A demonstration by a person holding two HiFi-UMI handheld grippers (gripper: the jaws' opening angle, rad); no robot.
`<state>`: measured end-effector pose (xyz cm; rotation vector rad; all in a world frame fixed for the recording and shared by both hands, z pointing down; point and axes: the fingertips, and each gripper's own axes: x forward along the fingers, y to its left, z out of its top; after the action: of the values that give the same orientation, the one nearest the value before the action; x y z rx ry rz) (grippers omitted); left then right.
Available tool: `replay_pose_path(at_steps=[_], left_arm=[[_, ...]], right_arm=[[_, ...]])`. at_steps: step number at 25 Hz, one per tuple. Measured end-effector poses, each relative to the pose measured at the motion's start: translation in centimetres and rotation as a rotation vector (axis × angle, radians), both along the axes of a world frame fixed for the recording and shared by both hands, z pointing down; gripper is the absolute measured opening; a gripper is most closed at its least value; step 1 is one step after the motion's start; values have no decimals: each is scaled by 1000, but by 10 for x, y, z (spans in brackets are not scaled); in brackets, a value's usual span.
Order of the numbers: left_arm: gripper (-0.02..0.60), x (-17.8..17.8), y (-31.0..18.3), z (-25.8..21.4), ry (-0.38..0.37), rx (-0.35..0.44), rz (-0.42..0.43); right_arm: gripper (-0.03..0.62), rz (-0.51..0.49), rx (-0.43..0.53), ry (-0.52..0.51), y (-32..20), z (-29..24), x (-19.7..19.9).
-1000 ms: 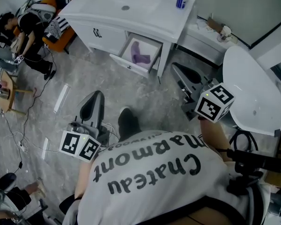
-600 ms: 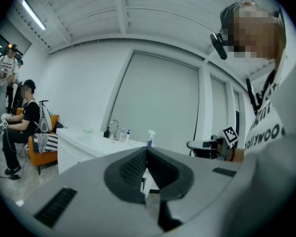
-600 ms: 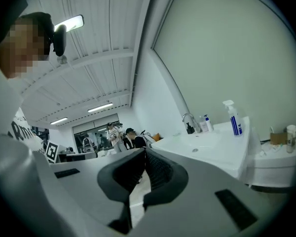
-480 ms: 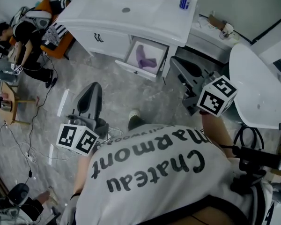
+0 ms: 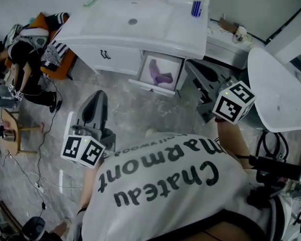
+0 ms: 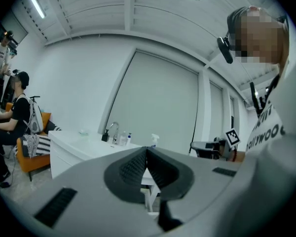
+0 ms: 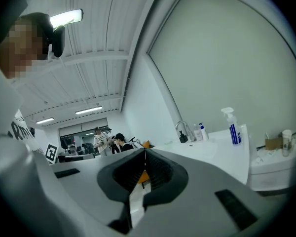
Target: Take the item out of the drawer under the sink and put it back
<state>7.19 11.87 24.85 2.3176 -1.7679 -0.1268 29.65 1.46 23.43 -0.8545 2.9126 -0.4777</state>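
Purple item (image 5: 160, 74) lies in open drawer (image 5: 151, 88) under sink (image 5: 133, 21), 12 o'clock. Left gripper (image 5: 98, 98) at its 7 o'clock, right gripper (image 5: 193, 69) at 3 o'clock; both closed, empty.

Bright even light frm ceiling strip lights (image 7: 66, 17), strong fisheye warp w/ dark corners

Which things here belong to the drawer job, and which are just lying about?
Job:
open drawer under the sink
purple item lying in it
left gripper and right gripper, both shut and empty

Lying about:
spray bottle on the counter
seated person at left
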Motion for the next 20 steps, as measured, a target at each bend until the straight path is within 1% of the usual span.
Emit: replay_pose_path(at_steps=[10, 16, 20], left_arm=[[9, -52, -44, 8, 9, -9, 65], [9, -66, -64, 15, 2, -18, 112], [9, -74, -72, 21, 14, -29, 126]], right_arm=[[11, 67, -22, 10, -28, 14, -43], [11, 99, -43, 15, -39, 24, -59], [11, 109, -54, 26, -41, 30, -65]])
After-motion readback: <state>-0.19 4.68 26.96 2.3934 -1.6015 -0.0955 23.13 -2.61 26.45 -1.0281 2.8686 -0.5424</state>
